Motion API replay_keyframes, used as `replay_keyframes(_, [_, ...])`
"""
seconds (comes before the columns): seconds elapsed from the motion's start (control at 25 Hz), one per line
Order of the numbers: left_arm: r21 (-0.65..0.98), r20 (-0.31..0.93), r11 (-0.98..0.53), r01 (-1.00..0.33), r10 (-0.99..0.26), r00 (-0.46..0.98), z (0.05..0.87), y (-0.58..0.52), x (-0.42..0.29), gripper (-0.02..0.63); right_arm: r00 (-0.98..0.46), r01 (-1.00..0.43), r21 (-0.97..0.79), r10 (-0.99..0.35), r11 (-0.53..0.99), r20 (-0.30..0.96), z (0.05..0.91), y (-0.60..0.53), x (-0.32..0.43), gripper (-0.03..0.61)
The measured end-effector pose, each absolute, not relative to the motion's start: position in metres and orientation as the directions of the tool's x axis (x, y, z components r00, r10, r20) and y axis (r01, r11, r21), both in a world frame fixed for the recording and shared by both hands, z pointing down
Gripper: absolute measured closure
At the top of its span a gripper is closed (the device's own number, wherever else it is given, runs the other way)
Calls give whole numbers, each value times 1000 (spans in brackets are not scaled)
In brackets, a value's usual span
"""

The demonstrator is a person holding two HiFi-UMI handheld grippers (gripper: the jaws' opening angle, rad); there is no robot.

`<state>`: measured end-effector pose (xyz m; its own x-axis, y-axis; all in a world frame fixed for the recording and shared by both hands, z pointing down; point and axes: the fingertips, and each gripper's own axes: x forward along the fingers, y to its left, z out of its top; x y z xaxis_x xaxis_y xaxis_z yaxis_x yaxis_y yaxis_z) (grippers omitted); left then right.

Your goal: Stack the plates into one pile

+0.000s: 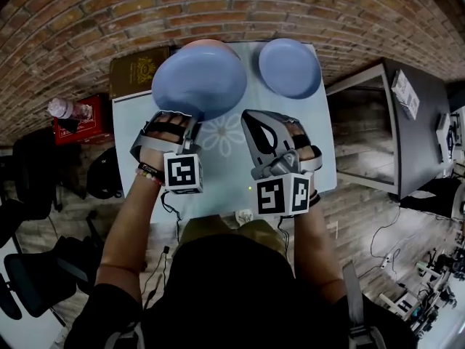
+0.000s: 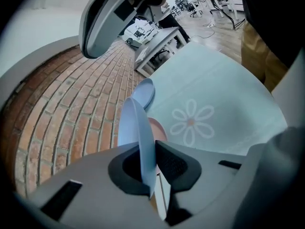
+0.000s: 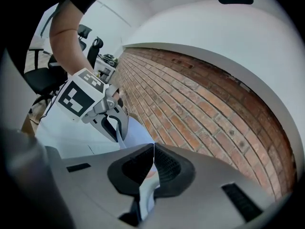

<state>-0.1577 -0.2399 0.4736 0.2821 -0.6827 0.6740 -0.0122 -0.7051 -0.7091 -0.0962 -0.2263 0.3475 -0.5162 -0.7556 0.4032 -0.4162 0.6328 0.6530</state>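
My left gripper (image 1: pixel 190 116) is shut on the near rim of a large blue plate (image 1: pixel 200 82), which hangs tilted over a pink plate (image 1: pixel 208 43) at the table's far side. In the left gripper view the blue plate (image 2: pixel 137 132) stands edge-on between the pads, with the pink plate (image 2: pixel 158 130) below it. A second blue plate (image 1: pixel 290 67) lies flat at the far right of the table. My right gripper (image 1: pixel 248 116) hovers beside the held plate, shut, its pads (image 3: pixel 164 162) together with nothing between them.
The pale table (image 1: pixel 225 173) has a daisy print (image 1: pixel 222 134) under the grippers. A brown box (image 1: pixel 136 71) sits at its far left corner. A red crate with a bottle (image 1: pixel 73 118) stands to the left, a dark desk (image 1: pixel 414 115) to the right, and a brick wall (image 1: pixel 218 6) behind.
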Motion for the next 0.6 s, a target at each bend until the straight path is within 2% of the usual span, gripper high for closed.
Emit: replay_keyframes(0.6, [-619,757,-783,58,-575,311,522,-247,-156,565,-446,-451,636,-775,626,447,363,-239,-101,543])
